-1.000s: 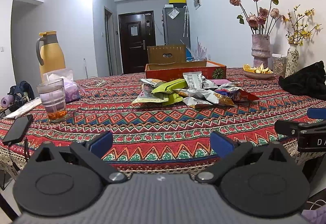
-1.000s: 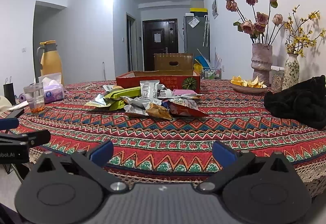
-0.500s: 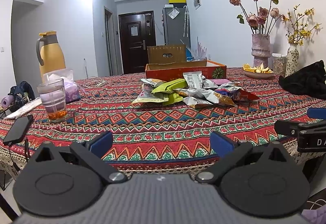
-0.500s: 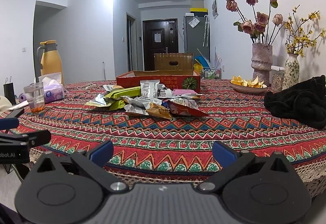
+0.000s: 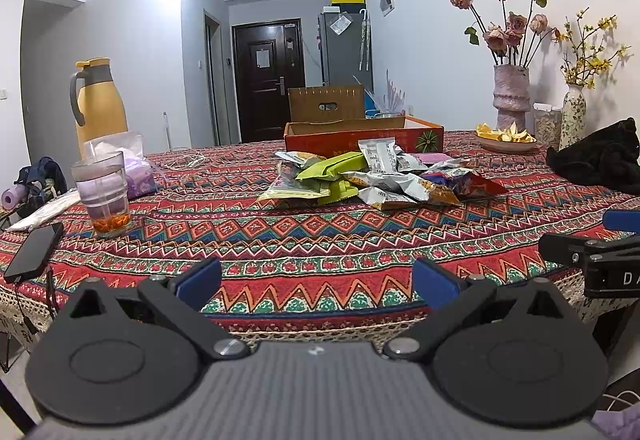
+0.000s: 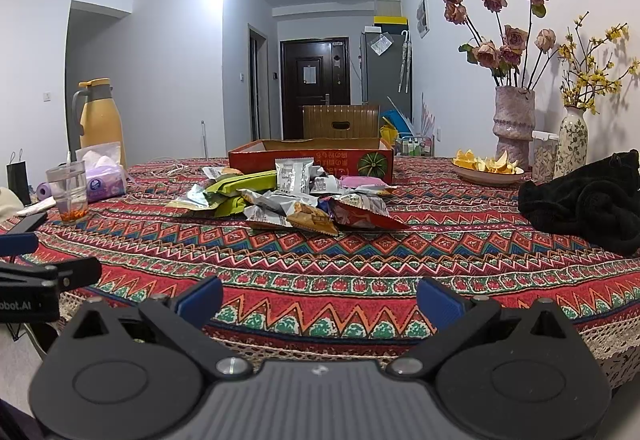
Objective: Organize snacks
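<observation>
Left gripper [image 5: 316, 278] and right gripper [image 6: 319, 290] both spread wide, nothing between the blue pads, hovering side by side just off the near table edge. Probably staged here for a clear look before a first reach.

Patterned tablecloth [image 5: 304, 240] bare in the foreground. Phone [image 5: 34, 252] at the near left edge, then a glass with orange bits at the bottom [image 5: 102, 191]; tissue pack [image 5: 136, 167] and yellow thermal jug [image 5: 100, 99] behind. Black cloth bundle [image 6: 584, 203] on the right.

Mid-table: snack packets [image 6: 288, 195] in a loose overlapping pile, green pouches [image 5: 332, 167] on the left, silver packets [image 6: 294, 173] on top, a red crinkly bag [image 6: 360, 215] nearest the right gripper. Nothing sorted yet by the look of it.

Touching or just behind the pile: open red cardboard tray [image 6: 312, 155], likely the destination, seemingly empty though interior mostly hidden. Further right, plate of orange peels [image 6: 488, 167], vase of dried roses [image 6: 514, 119], small floral vase [image 6: 572, 135]. Risk: packets slippery and stacked, so pinching one could drag neighbours.
</observation>
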A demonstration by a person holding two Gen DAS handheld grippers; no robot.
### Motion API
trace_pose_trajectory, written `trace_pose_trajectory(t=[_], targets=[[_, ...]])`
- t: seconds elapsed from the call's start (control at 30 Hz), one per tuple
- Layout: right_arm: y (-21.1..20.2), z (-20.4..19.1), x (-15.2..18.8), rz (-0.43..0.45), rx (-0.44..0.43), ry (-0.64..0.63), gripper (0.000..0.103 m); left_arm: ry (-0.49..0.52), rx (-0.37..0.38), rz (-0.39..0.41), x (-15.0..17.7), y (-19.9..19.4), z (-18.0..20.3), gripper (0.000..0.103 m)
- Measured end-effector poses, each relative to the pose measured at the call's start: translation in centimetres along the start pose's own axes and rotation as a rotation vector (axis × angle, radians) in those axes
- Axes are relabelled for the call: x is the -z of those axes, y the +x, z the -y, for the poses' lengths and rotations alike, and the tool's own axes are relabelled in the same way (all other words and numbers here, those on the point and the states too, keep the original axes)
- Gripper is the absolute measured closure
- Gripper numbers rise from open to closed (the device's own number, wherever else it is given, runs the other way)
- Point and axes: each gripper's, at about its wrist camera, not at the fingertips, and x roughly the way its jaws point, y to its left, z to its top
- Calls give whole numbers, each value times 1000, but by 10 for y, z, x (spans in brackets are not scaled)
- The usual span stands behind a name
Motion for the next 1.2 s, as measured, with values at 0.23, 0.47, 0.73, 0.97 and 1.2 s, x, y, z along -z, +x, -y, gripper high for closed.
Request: trace_pose_trajectory(t=[0.23, 0.47, 0.73, 0.97, 1.2], targets=[[0, 0, 0, 0, 0, 0, 0, 0, -1, 0, 0, 0, 0, 0], [-2, 0, -2, 8, 3, -8, 0, 0, -1, 0, 0, 0, 0, 0], [-1, -1, -2, 13, 1, -18, 0, 0, 0, -5, 0, 1, -1, 0], [13, 4, -7, 7, 2, -12, 0, -13, -22, -32, -8, 20, -8, 0], [30, 10, -15, 12, -6, -6, 0, -35, -30, -57, -14, 43, -14, 0]])
